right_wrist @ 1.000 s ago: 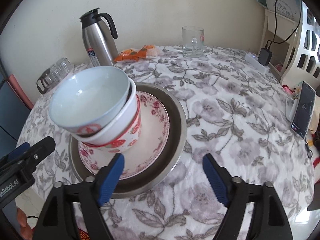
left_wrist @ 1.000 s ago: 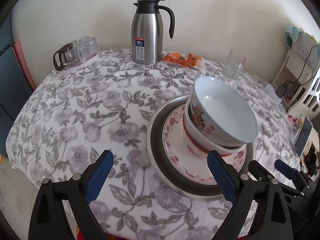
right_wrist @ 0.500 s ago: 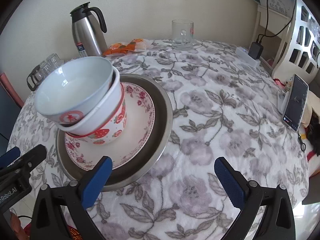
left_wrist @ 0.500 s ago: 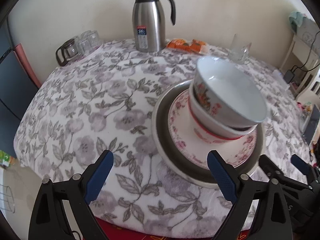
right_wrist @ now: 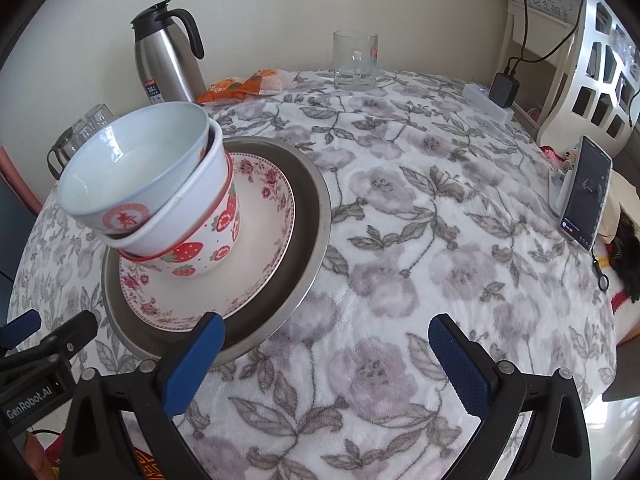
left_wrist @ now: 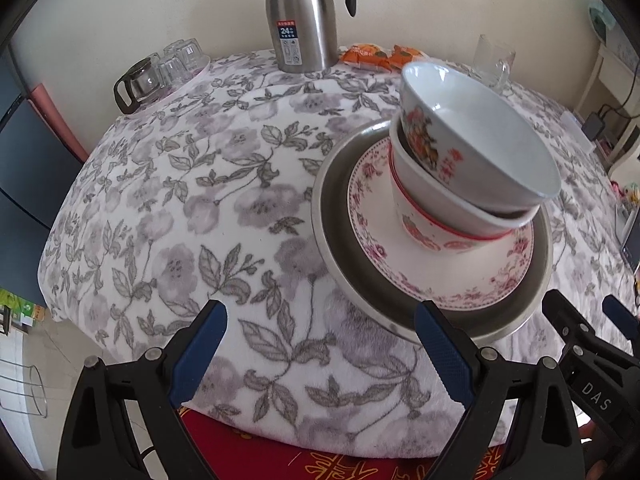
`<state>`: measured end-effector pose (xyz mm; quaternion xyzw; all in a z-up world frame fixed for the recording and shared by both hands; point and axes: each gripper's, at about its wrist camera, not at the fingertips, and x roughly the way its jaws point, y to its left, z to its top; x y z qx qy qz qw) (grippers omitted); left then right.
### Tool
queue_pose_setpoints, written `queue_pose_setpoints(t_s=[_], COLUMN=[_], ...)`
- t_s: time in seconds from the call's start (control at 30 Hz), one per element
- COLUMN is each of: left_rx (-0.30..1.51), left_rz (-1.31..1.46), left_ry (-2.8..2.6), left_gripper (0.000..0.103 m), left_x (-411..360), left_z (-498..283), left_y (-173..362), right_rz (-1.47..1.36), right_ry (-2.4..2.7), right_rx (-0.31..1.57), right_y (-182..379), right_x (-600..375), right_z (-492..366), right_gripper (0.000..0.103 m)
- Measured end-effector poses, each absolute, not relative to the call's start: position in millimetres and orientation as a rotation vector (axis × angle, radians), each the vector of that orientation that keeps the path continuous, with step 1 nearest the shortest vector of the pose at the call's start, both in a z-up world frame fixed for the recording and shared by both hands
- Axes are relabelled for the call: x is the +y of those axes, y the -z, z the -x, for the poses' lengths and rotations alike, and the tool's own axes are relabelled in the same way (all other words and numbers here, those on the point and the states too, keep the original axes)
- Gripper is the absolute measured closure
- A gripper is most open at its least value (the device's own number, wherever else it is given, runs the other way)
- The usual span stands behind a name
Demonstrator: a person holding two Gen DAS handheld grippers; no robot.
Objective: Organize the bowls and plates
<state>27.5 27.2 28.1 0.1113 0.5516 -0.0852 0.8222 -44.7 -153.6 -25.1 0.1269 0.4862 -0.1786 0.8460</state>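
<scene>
Left wrist view shows my left gripper (left_wrist: 316,346) with its jaws spread wide and nothing between them, hanging over the near edge of the table (left_wrist: 168,184). Over the last second I have drawn it back and up: the stack sat closer in before, and more of the cloth's front edge shows below me now. My right gripper (right_wrist: 324,350) is likewise wide open and holding nothing, and it too has pulled back, though its left finger (right_wrist: 192,364) overlaps the near rim of the metal tray (right_wrist: 308,224) in view; I cannot tell whether it touches.

The stack has not moved. On the tray lies the floral plate (right_wrist: 260,252), on that the strawberry bowl (right_wrist: 208,240), and nested in it, tilted toward my left side, the pale bowl (right_wrist: 128,160). The steel flask (left_wrist: 302,20) and the glass mug (right_wrist: 355,60) stand well apart at the far side.

I judge the stacking done and both tools retreating. My one worry is that tilted top bowl, which looks poorly seated.
</scene>
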Motion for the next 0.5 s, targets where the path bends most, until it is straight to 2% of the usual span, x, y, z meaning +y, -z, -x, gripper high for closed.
queue_pose_setpoints(t_s=[0.5], left_rx=[1.168], left_rz=[-0.223], left_ry=[0.16], left_gripper=[0.008], left_x=[32.1], left_z=[-28.6], left_y=[-30.2], right_rz=[-0.274], right_ry=[0.381], right_rx=[1.051], right_y=[28.8], right_x=[-154.6], right_z=[46.4], right_gripper=[0.0])
